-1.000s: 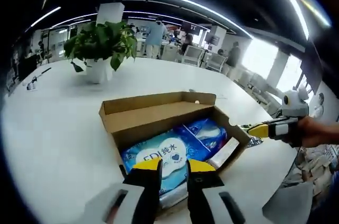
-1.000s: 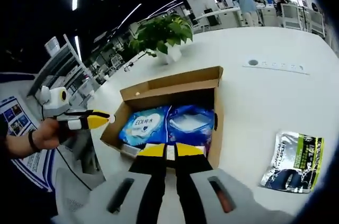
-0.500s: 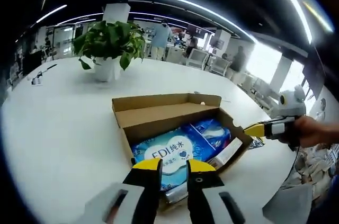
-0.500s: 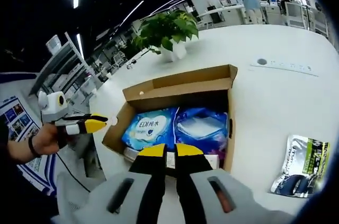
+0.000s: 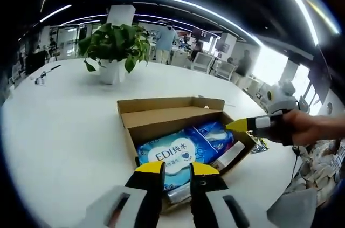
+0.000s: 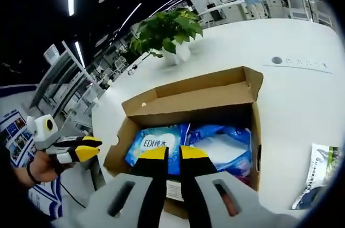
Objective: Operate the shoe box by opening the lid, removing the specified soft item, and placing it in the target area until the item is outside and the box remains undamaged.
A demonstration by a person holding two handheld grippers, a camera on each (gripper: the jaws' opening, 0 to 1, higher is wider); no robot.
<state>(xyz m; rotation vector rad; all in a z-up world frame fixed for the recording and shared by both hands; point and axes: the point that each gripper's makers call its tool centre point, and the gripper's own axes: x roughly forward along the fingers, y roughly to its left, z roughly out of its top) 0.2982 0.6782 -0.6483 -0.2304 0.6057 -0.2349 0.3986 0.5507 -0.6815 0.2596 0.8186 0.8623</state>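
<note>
Left gripper, yellow-tipped black jaws nearly together with a narrow gap, nothing between them, poised over near edge of open brown cardboard shoe box. Right gripper, yellow tips likewise close-set and empty, above box's opposite near edge; seen in left gripper view at box's right corner, held in a person's hand. Inside box: soft blue-and-white tissue pack printed "EDI" with Chinese characters, beside a blue plastic-wrapped pack. Lid flap folded back, upright. White round table beneath. Green-and-white printed pouch lying on table, apart from box; lettering unreadable. Potted green plant in white pot farther back.
</note>
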